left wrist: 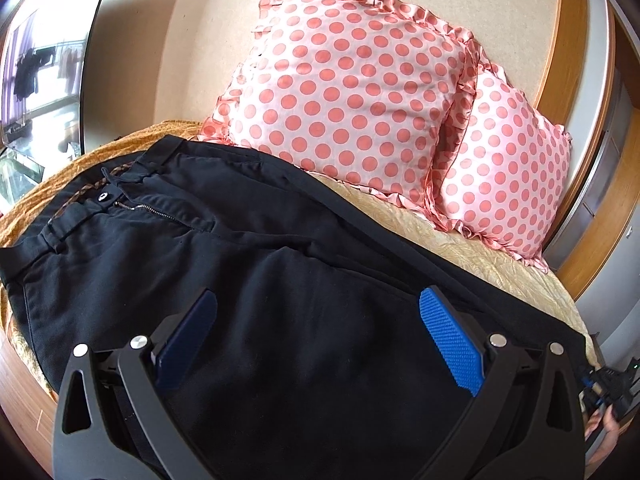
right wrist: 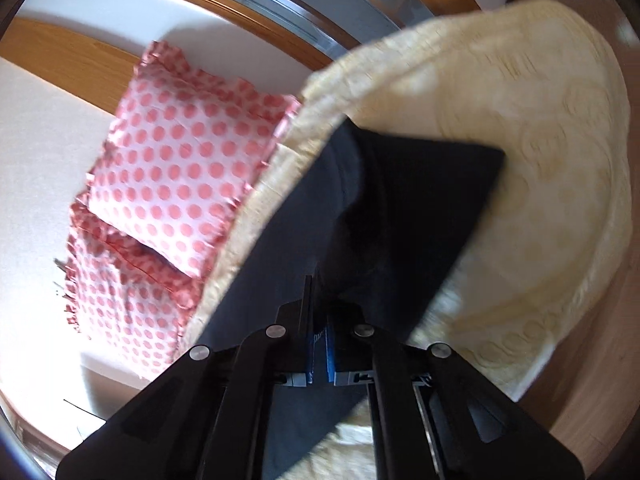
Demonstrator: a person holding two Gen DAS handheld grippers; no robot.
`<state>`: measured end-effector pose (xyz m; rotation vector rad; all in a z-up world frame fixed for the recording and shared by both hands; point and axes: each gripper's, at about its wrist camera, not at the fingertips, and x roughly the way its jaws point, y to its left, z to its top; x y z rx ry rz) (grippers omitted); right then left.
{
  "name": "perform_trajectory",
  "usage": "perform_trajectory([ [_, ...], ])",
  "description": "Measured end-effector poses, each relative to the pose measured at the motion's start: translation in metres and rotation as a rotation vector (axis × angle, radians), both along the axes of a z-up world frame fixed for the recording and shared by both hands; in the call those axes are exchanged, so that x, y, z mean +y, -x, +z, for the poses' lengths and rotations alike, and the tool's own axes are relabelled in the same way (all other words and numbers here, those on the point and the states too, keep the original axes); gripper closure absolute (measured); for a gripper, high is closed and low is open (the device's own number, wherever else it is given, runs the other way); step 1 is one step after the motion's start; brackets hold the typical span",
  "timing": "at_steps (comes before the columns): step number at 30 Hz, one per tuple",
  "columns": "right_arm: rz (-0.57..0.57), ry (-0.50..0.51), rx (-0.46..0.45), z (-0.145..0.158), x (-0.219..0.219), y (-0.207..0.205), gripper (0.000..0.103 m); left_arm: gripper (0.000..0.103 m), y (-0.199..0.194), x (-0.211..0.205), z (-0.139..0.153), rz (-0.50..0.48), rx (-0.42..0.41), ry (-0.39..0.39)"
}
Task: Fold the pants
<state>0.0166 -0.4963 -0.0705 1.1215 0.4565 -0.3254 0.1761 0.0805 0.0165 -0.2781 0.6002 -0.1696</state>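
Black pants (left wrist: 248, 248) lie on the bed (left wrist: 460, 232), waistband to the far left with zip and button showing, legs running toward the lower right; no readable writing shows on them. Left gripper (left wrist: 318, 344) hovers over the thigh area with jaws wide and empty. Right gripper (right wrist: 320, 344) has its jaws pinched on the pants' leg end. Two polka-dot pillows (left wrist: 352, 92) stand near the pants against the headboard (left wrist: 500, 20)
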Motion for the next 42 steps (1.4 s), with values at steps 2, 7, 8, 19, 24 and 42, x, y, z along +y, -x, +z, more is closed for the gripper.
perform_trajectory([
  [2,0.002,-0.011,0.015,0.001,0.001,0.002,0.093,0.002,0.001,0.004,0.001,-0.004,0.0,0.009],
  [7,-0.05,0.102,0.073,0.029,0.021,0.025,0.042,0.002,0.007,0.02,0.004,0.052,-0.042,-0.003],
  [8,-0.058,0.135,0.074,0.036,0.028,0.029,0.04,0.002,0.009,0.025,0.006,0.075,-0.061,-0.007],
  [19,0.564,-0.035,-0.229,0.099,0.19,-0.113,0.039,0.002,0.022,0.051,0.01,0.177,-0.138,-0.034],
  [24,0.675,-0.267,-0.102,0.066,0.258,-0.213,0.039,0.002,0.031,0.067,0.007,0.208,-0.126,-0.06],
  [42,0.383,-0.49,0.105,-0.001,0.264,-0.25,0.07,0.002,0.025,0.122,-0.011,0.222,-0.048,-0.015],
])
